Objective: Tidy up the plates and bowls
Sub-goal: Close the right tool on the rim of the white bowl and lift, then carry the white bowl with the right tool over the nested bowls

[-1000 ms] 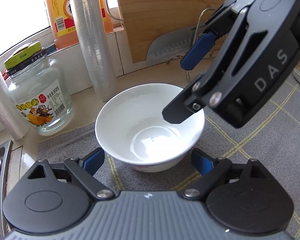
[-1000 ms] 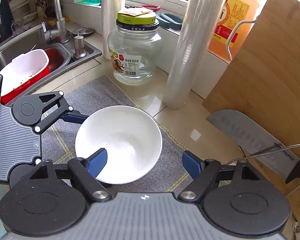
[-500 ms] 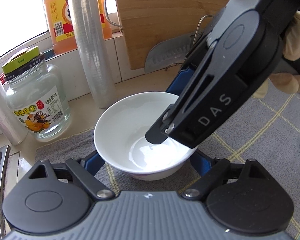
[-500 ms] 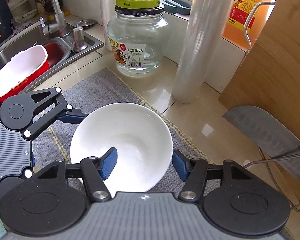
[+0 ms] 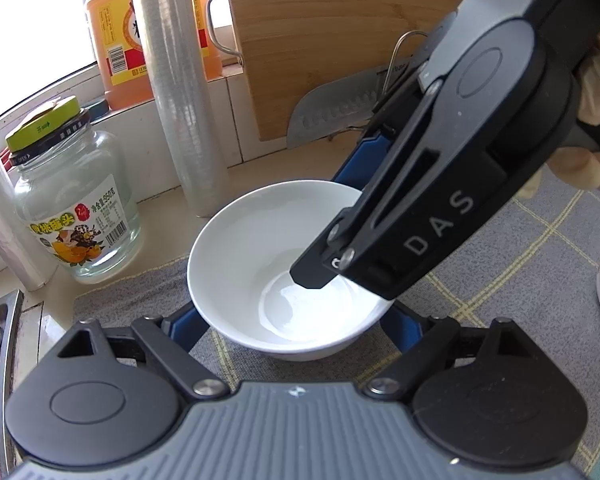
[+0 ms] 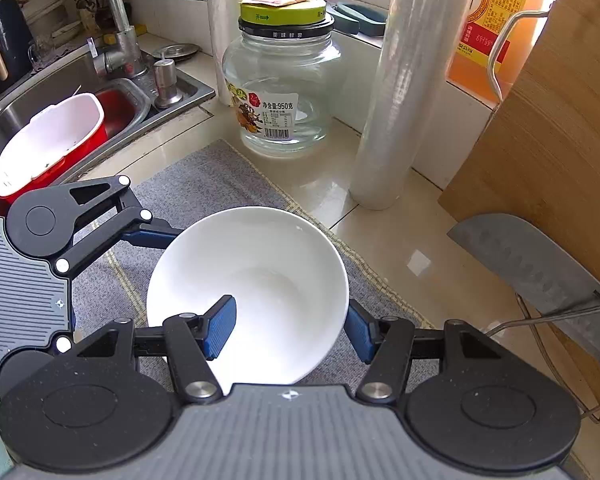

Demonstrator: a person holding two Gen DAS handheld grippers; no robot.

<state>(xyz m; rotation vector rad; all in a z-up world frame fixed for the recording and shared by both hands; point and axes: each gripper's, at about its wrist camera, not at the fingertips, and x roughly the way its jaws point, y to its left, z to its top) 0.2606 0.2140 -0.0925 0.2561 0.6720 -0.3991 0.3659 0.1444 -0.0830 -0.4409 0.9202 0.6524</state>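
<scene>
My right gripper is clamped on the white bowl: one blue pad sits inside the bowl, the other presses the outer wall, so the rim is pinched between them. The bowl rests on the grey mat, near the glass jar and the film roll. My left gripper is released; its pads stand either side of the bowl's base, apparently apart from it.

Home kitchen, sink, cleaver
</scene>
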